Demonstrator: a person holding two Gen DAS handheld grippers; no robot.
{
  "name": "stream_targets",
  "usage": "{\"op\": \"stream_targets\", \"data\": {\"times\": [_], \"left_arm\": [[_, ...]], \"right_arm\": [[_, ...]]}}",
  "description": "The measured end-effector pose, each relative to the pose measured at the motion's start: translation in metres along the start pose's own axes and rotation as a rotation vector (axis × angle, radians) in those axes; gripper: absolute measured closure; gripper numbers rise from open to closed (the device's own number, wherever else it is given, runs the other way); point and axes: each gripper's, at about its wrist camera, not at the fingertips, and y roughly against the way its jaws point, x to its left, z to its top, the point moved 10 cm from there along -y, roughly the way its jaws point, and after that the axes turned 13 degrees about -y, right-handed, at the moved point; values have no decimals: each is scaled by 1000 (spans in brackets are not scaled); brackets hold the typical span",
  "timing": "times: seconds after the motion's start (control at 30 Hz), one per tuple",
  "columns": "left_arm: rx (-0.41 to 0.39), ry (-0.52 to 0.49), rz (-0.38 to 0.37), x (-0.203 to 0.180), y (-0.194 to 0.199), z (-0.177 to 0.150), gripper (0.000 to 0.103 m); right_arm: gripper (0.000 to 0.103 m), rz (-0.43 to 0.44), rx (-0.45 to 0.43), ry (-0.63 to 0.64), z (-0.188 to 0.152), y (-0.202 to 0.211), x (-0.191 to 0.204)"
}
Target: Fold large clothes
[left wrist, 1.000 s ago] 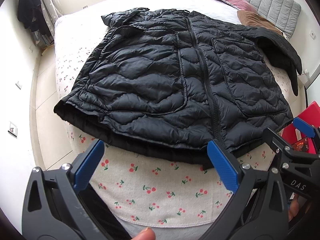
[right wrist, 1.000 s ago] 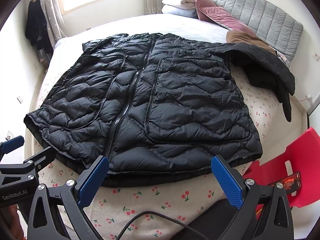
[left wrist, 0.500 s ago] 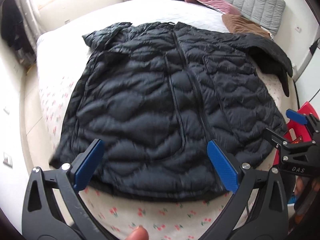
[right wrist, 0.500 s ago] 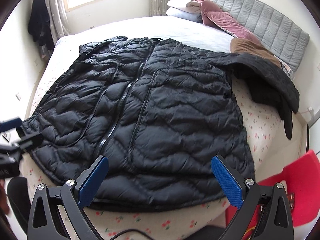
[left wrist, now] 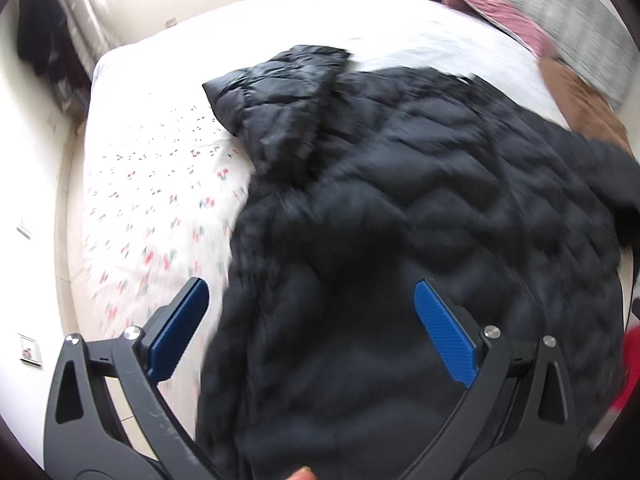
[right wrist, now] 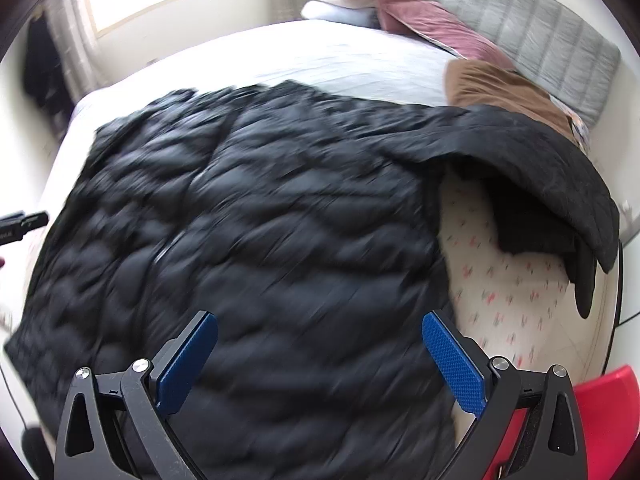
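While both tongs (left wrist: 312, 324) (right wrist: 320, 352) gape wide, puffy quilted black jacket (right wrist: 248, 220) sprawls flat.

Jacket (left wrist: 420, 240) quilting motion-blurred; hem cut off below.

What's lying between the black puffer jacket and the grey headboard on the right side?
In the right wrist view, a brown garment lies between the black puffer jacket and the grey headboard.

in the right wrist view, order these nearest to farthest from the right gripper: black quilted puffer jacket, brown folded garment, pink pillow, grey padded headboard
From the right gripper:
1. Black quilted puffer jacket, spread on the bed directly beneath and ahead of the open fingers.
2. Brown folded garment, farther up the bed on the right.
3. Pink pillow, beyond it at the bed's head.
4. Grey padded headboard, behind the pillow, along the wall.
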Motion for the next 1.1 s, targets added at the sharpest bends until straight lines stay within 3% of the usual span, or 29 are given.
{"op": "stream_targets", "data": {"times": [0.17,0.27,0.33,0.37,0.4,0.43,0.5,0.57,0.6,0.67,0.73,0.77,0.83,0.87,0.9,0.93,1.1], "left_arm": [[51,120,-73,35,-72,33,6],[74,214,-179,43,-105,43,16],[73,267,-223,48,-119,49,34],[63,271,-216,50,-123,53,62],[52,270,-207,52,-123,56,90],[34,287,-200,55,-120,60,92],[-46,352,-158,73,-105,68,96],[-123,426,-86,96,-89,70,96],[-116,441,-43,103,-87,65,96],[-42,392,49,108,-89,50,96],[57,304,79,103,-96,31,91],[97,260,77,98,-98,23,81],[102,158,114,92,-87,16,61],[87,116,154,92,-76,14,39],[70,86,171,91,-65,12,23],[47,53,160,85,-53,10,21],[38,-29,83,53,-5,-28,21]], "right_arm": [[0,-50,-22,-98,57,-56,-36],[1,-54,5,-157,80,-93,-50],[8,-35,46,-216,91,-121,-57],[13,-23,70,-245,93,-133,-59],[32,9,98,-274,93,-144,-56],[46,40,123,-301,94,-153,-51],[59,42,112,-297,101,-161,-42],[72,50,80,-241,117,-164,-20],[75,54,73,-232,122,-164,-15],[76,15,65,-195,135,-167,0],[76,-30,83,-150,137,-171,9],[75,-57,98,-125,134,-171,13],[69,-83,118,-79,126,-165,16],[65,-74,128,-59,122,-161,20],[53,-54,134,-42,115,-152,24],[44,-26,135,-32,108,-140,26],[33,106,171,-24,65,-74,13]]}}
